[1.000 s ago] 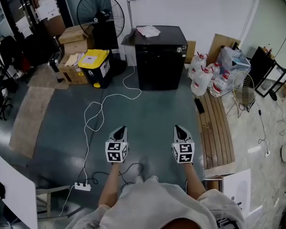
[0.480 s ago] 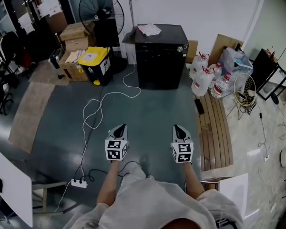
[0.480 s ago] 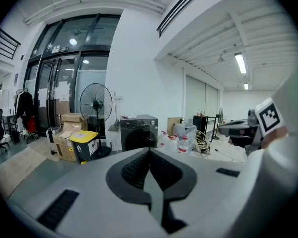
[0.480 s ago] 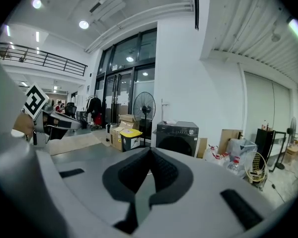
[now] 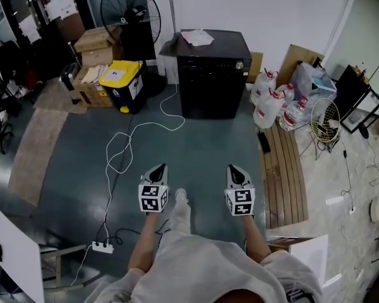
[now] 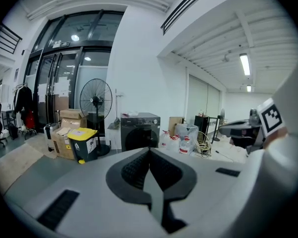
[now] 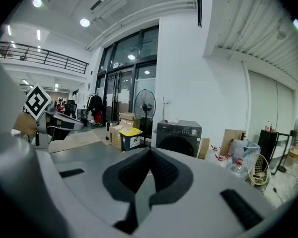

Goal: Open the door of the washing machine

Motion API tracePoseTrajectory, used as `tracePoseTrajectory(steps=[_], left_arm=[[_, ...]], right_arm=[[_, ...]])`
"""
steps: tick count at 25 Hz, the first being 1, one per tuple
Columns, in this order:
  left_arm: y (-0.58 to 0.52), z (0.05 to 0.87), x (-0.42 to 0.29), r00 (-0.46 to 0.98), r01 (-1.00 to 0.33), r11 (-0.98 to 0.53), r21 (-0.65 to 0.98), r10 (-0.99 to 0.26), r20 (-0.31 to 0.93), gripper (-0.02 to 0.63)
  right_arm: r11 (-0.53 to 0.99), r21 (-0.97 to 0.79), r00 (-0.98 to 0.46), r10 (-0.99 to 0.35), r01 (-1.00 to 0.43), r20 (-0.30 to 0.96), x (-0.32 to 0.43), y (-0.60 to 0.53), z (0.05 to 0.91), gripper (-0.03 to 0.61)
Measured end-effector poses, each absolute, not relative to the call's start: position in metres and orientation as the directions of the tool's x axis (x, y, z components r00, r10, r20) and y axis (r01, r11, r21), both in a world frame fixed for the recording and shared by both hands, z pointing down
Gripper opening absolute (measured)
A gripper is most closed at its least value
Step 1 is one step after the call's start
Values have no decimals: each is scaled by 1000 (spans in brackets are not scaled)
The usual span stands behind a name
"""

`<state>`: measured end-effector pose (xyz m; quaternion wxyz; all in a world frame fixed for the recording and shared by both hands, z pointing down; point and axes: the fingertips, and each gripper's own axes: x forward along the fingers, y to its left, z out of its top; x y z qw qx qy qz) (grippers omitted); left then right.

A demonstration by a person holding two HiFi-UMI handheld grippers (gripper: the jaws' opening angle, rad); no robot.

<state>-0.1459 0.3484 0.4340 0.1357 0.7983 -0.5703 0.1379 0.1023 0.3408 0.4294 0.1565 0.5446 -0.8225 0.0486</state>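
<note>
Power strip [image 5: 102,247] in head view only

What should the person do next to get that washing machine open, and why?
Probably step closer to the washing machine: its door looks shut, and the left hand-held gripper and right hand-held gripper, both shut and empty, are far short of it.

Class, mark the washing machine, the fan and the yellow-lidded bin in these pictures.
washing machine [image 5: 210,93]: head view, on its dark front.
fan [image 5: 129,10]: head view, on its round grille.
bin [image 5: 120,74]: head view, on its yellow lid.
</note>
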Motion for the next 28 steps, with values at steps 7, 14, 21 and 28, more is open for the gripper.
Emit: tracePoseTrajectory(steps=[7, 14, 21, 28], left_arm=[[266, 448, -156, 339, -939, -334, 83, -858, 386, 8], [169, 444, -184, 359, -932, -345, 107, -846, 394, 8], [79, 443, -213, 382, -922, -372, 107, -835, 397, 8], [6, 444, -228, 405, -912, -396, 109, -824, 396, 8]], right_arm=[[390, 103, -341, -884, -915, 320, 87, 259, 434, -2], [380, 112, -327, -887, -918, 327, 58, 162, 421, -2], [366, 105, -314, -888, -925, 336, 22, 79, 424, -2], [350, 111, -293, -890, -930, 348, 5, 14, 427, -2]])
